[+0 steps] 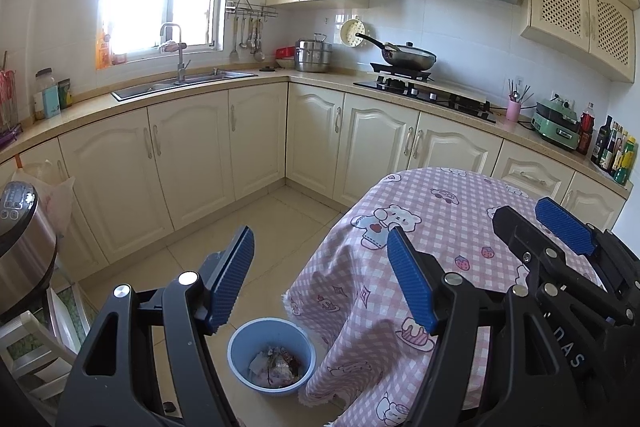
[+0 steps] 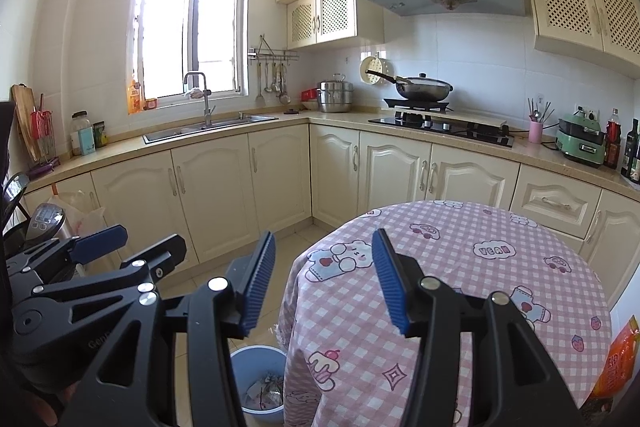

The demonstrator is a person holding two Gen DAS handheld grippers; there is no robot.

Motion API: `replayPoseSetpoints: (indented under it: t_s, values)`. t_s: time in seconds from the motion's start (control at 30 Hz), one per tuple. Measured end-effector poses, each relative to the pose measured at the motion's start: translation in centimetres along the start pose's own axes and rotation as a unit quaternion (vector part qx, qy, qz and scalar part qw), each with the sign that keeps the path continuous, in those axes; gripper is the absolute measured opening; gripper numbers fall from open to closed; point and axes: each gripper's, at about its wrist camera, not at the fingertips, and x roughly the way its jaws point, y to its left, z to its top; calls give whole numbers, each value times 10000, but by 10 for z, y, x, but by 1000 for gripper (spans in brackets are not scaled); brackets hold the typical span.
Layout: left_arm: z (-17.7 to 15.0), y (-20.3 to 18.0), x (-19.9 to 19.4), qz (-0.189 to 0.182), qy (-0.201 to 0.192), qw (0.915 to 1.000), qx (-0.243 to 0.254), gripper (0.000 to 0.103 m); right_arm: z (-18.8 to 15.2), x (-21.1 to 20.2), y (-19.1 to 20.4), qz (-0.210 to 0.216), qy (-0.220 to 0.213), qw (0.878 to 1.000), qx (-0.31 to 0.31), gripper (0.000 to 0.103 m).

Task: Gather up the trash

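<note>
A blue bin stands on the tiled floor beside the table, with crumpled paper and wrapper trash inside it. My left gripper hovers above the bin, open, with nothing between its blue pads. My right gripper shows at the right, over the tablecloth. In the right wrist view my right gripper is open and empty above the table's near-left edge. The bin sits low between its fingers, and my left gripper is at the left.
A round table under a pink checked cloth fills the right foreground. An orange packet shows at its right edge. A steel cooker stands at the left. Cream cabinets, a sink and a stove line the back.
</note>
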Motion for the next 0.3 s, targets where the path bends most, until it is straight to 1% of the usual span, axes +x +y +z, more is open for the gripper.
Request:
replayPoseSetpoints:
  t_s: [0.3]
  values:
    - [-5,1,22,50,270,9996,-25,69,-5,17,-17,-94,153,9998,66,51]
